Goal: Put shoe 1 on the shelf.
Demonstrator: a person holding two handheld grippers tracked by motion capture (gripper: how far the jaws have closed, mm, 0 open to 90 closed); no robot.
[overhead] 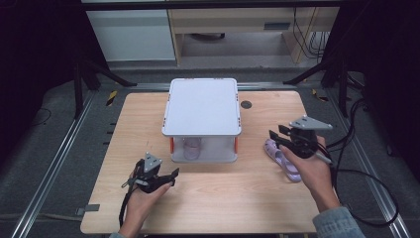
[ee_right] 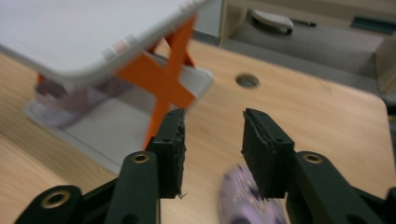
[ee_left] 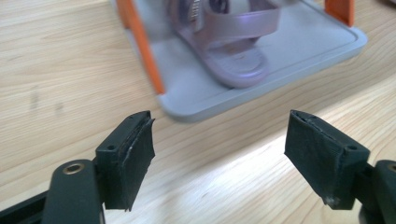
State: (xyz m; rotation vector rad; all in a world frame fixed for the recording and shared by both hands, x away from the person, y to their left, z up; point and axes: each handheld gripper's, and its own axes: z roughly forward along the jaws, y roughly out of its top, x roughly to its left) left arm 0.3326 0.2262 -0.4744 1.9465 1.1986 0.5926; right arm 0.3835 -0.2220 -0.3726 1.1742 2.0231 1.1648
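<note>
**Two tongs apart over a table with a small shelf rack and two sandals**

We see the left gripper (overhead: 166,179) low near the front of the wooden table (overhead: 223,198), held in a hand (overhead: 141,198), its black jaws spread wide with nothing between them. In the left gripper view its padded fingertips (ee_left: 135,149) hover over bare wood, aimed at the front edge of the rack. The right gripper (overhead: 277,136) sits in the other hand (overhead: 312,168) at the right of the table, its jaws parted by a narrower gap and also holding nothing; in the right gripper view they hang above the toe of a sandal without touching it.

Between the two stands a grey two-tier rack (overhead: 202,106), a flat rounded-corner top over a matching base tray, joined by orange crossed struts (ee_right: 163,79). The top shelf is bare and smooth. On the lower shelf (ee_left: 299,46) lies a pale lilac sandal (ee_left: 233,51) with a glossy strap, its toe facing the left gripper; the orange posts flank it on both sides.

A second lilac sandal (overhead: 285,161) lies on the table just right of the rack, beneath the right gripper. Its surface looks shiny, though it is blurred in the close view.

The table is light, grained wood with a round hole (overhead: 246,104) behind the rack. Black cables (overhead: 361,173) trail off to the right over grey floor.
</note>
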